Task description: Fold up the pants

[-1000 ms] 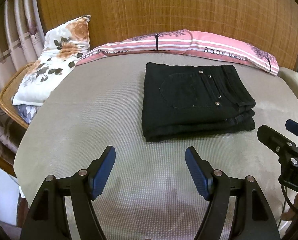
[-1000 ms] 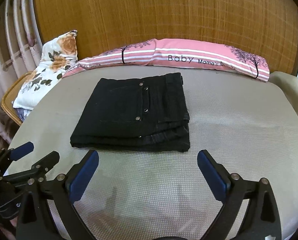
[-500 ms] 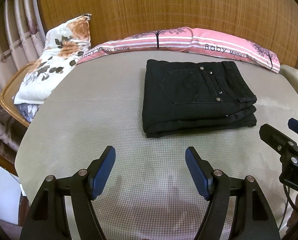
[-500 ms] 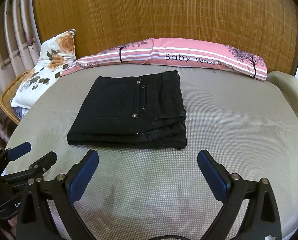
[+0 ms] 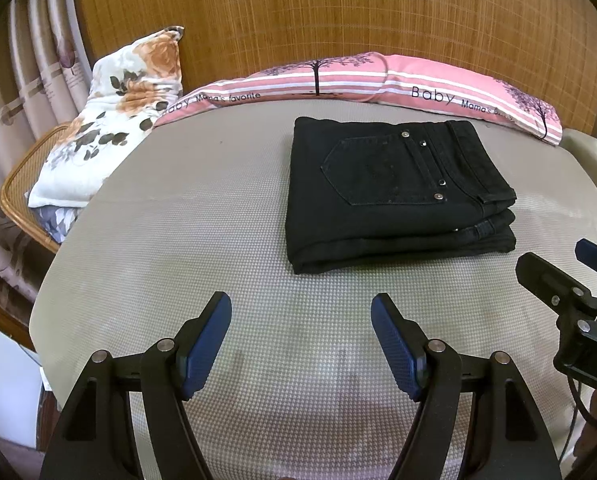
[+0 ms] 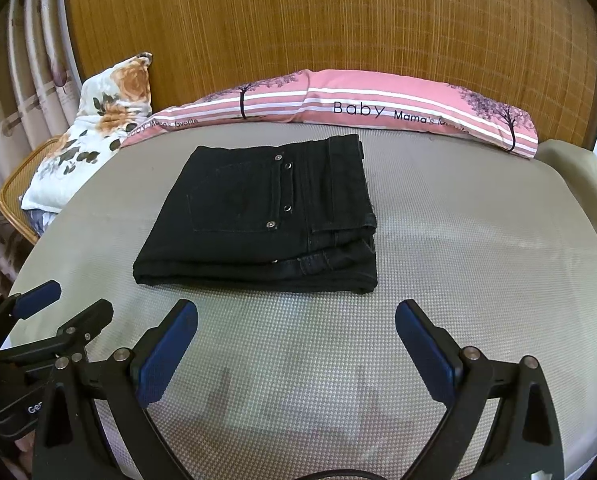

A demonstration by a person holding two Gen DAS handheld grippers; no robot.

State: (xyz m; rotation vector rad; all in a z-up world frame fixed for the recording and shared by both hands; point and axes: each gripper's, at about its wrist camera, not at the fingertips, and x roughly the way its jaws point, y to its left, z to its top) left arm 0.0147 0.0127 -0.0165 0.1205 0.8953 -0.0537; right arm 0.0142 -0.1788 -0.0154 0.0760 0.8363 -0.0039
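Black pants point(image 5: 394, 192) lie folded into a flat rectangle on the grey mattress point(image 5: 186, 248), back pocket up. They also show in the right wrist view point(image 6: 266, 216). My left gripper point(image 5: 300, 344) is open and empty, hovering over the mattress in front of the pants and apart from them. My right gripper point(image 6: 296, 352) is open and empty too, in front of the pants. Each gripper shows at the edge of the other's view: the right one point(image 5: 566, 276) and the left one point(image 6: 54, 312).
A long pink striped pillow point(image 5: 378, 80) lies behind the pants against the bamboo wall. A floral pillow point(image 5: 110, 120) leans at the back left over a wicker chair point(image 5: 18, 184). Curtains hang at the left. The mattress edge runs close on the left.
Both grippers have drawn back a little from the pants and risen slightly. The pants have not moved. Both grippers stay open.
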